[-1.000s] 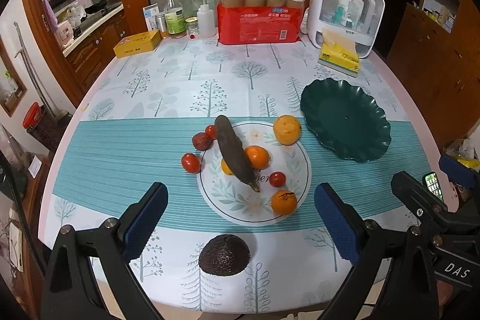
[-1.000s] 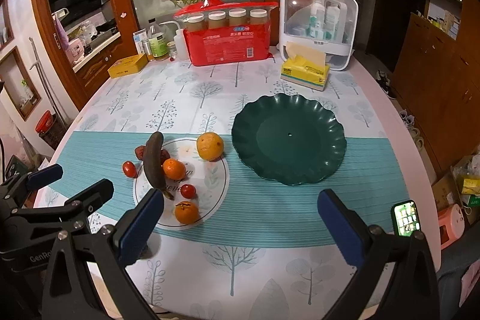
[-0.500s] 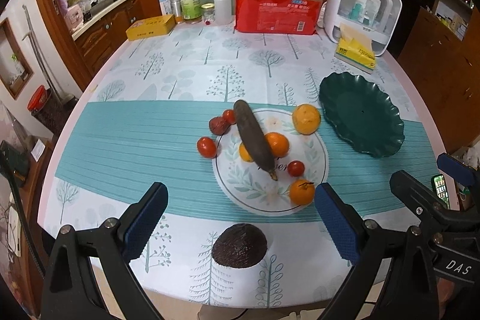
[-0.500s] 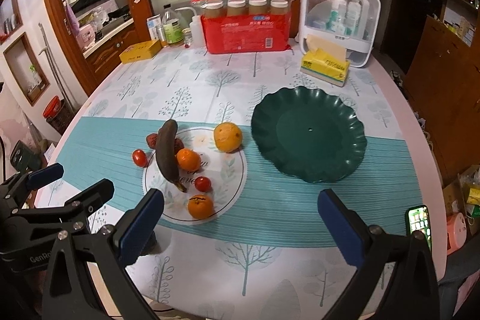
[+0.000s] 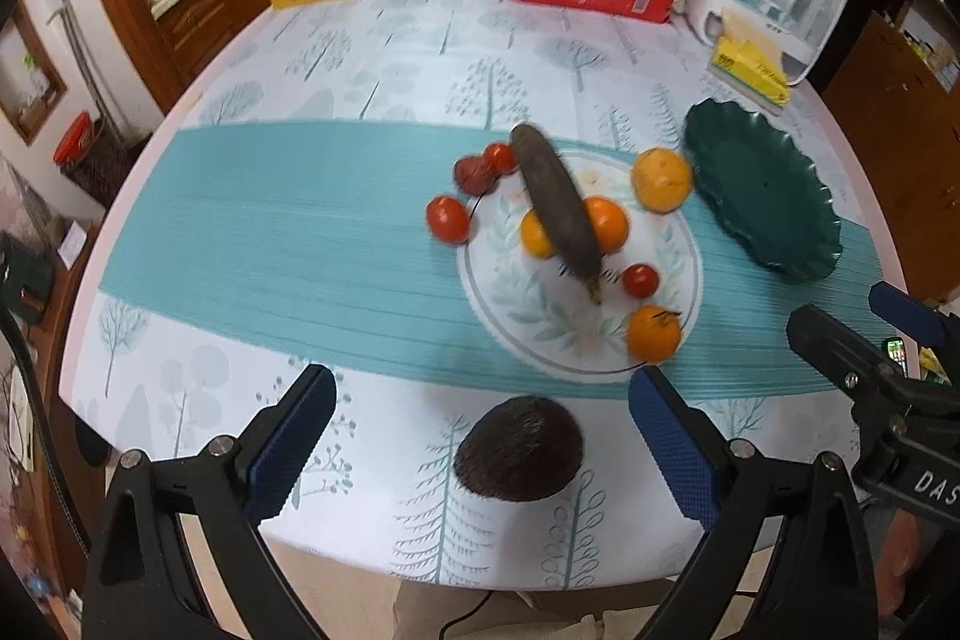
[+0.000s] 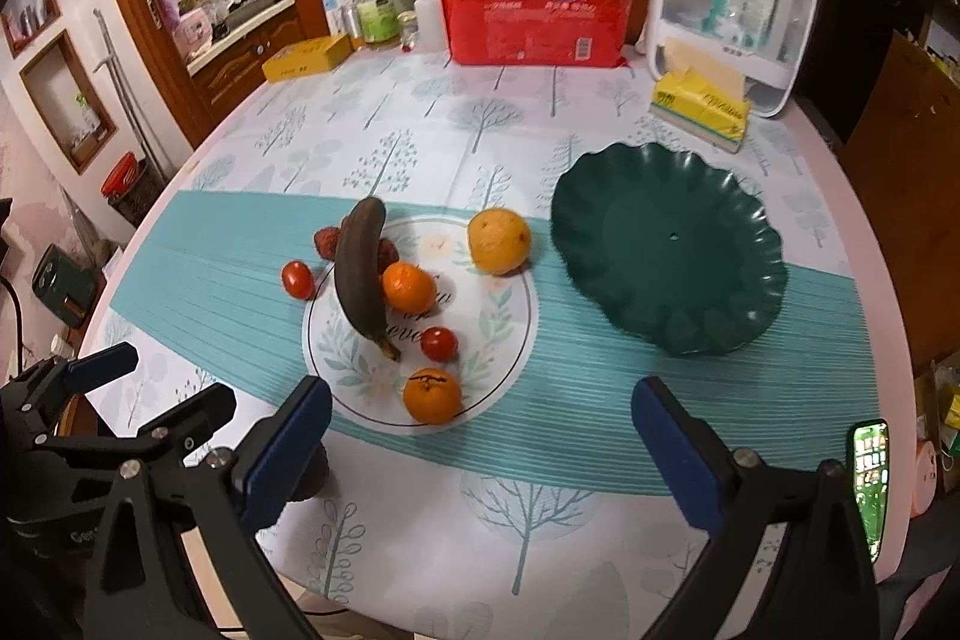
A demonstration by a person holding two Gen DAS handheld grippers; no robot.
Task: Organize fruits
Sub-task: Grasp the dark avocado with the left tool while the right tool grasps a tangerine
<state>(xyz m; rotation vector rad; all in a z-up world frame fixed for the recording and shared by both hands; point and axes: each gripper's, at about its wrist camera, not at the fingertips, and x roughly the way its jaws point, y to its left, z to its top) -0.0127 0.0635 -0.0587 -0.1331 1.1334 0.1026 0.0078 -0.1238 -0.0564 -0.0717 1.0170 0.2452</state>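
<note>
1. One surface point(image 6: 420, 130), round, under a tree-print cloth.
2. Green dish point(image 6: 666, 250): empty, right of the fruit.
3. Left gripper point(image 5: 480, 451), right gripper point(image 6: 480, 451): fingers wide apart, holding nothing.
4. Banana point(image 6: 360, 274): darkened, propped across oranges; lifting it could set them rolling.
5. Avocado point(image 5: 519, 448): near edge, partly hidden in the right view.
6. Tomatoes point(image 6: 298, 279): small, blurred in the left view.

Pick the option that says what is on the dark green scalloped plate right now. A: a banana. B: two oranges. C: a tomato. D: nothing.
D: the green plate sits bare on the tablecloth, while the banana, oranges and tomatoes all lie beside it on or near the white round mat.
</note>
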